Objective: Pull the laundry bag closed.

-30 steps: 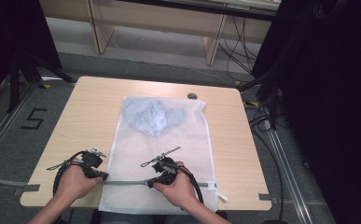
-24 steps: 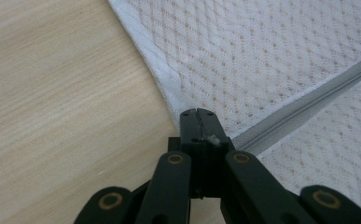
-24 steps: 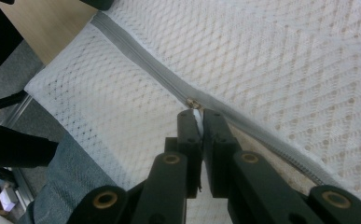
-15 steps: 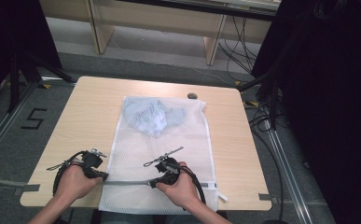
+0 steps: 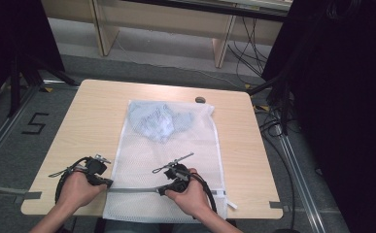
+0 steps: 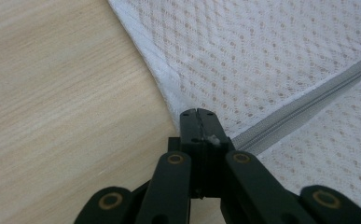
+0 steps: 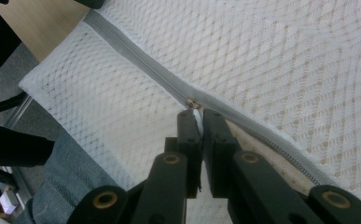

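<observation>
A white mesh laundry bag (image 5: 176,150) lies flat on the wooden table (image 5: 98,111), with a light blue garment (image 5: 159,121) inside its far end. A grey zipper (image 5: 132,190) crosses the bag near the front edge. My left gripper (image 5: 109,183) is shut on the bag's left edge, at the zipper's end. In the left gripper view the jaws of the left gripper (image 6: 197,114) pinch the mesh seam (image 6: 169,88) beside the zipper (image 6: 304,105). My right gripper (image 5: 160,190) is shut on the zipper pull (image 7: 194,103), which sits at the tips of the right gripper (image 7: 197,114), partway along the zipper (image 7: 136,60).
A small dark object (image 5: 200,100) rests on the table just beyond the bag's far right corner. Bare wood lies to the left and right of the bag. Black cables (image 5: 273,121) trail on the floor right of the table, and a number 5 (image 5: 35,124) marks the floor at left.
</observation>
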A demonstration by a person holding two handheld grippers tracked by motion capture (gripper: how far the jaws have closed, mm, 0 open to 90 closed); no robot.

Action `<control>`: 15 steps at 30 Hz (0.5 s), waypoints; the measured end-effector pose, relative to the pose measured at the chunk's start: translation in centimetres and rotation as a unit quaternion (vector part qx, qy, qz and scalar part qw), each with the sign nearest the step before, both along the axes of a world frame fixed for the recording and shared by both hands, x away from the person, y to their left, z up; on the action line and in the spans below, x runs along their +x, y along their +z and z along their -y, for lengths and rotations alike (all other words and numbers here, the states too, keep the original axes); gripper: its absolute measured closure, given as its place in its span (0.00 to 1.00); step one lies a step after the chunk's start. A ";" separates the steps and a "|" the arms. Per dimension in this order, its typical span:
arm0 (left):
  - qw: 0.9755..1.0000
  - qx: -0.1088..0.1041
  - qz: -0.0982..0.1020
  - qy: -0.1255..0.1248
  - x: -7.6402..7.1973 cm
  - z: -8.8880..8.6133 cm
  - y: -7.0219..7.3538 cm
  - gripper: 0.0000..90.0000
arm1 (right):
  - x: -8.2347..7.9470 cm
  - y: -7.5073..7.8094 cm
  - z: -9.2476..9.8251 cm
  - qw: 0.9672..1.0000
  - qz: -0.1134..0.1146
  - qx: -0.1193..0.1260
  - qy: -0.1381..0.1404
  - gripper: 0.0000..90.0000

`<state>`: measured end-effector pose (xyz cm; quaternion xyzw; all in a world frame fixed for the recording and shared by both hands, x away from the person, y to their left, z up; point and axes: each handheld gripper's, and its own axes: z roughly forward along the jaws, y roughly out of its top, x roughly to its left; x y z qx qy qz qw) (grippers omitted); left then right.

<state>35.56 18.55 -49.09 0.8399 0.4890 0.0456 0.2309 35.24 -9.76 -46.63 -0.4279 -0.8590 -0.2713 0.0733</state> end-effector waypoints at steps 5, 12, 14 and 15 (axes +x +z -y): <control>1.000 0.000 0.000 0.000 0.0 0.0 0.0 1.00 | 0.0 0.0 0.3 1.000 0.001 -0.002 -0.001 0.97; 1.000 0.000 0.000 0.000 0.0 0.0 0.0 1.00 | 0.1 -0.1 0.6 1.000 0.012 0.000 0.006 0.97; 1.000 0.000 0.000 -0.001 0.0 0.0 0.0 1.00 | 0.1 -0.1 0.7 1.000 0.008 -0.001 0.004 0.97; 1.000 0.000 0.000 0.000 0.0 0.0 0.0 1.00 | 0.1 -0.1 0.8 1.000 0.011 -0.002 0.006 0.97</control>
